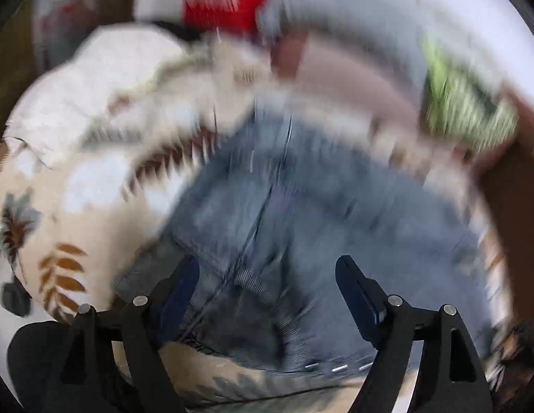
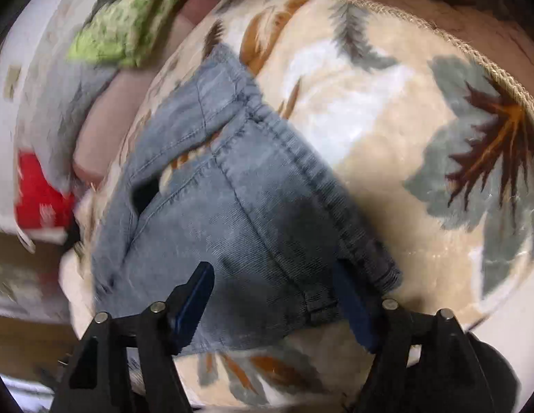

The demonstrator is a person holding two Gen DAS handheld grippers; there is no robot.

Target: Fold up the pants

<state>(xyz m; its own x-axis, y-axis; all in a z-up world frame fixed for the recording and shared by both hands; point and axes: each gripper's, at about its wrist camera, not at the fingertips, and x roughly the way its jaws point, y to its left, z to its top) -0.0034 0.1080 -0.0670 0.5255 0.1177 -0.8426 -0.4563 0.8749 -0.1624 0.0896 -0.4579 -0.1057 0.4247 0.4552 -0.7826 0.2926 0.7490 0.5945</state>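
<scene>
Both tongs, left (image 1: 267,287) and right (image 2: 277,292), gape open above the denim pants (image 2: 232,206).

left wrist cam: on my left tool (image 1: 267,289), looking down close on pants (image 1: 301,213), blurred | right wrist cam: on my right tool (image 2: 277,292), close over waistband | shared: pants (image 2: 211,213), leaf-print blanket (image 2: 370,103), green cloth (image 2: 129,24), red item (image 2: 39,199)
</scene>
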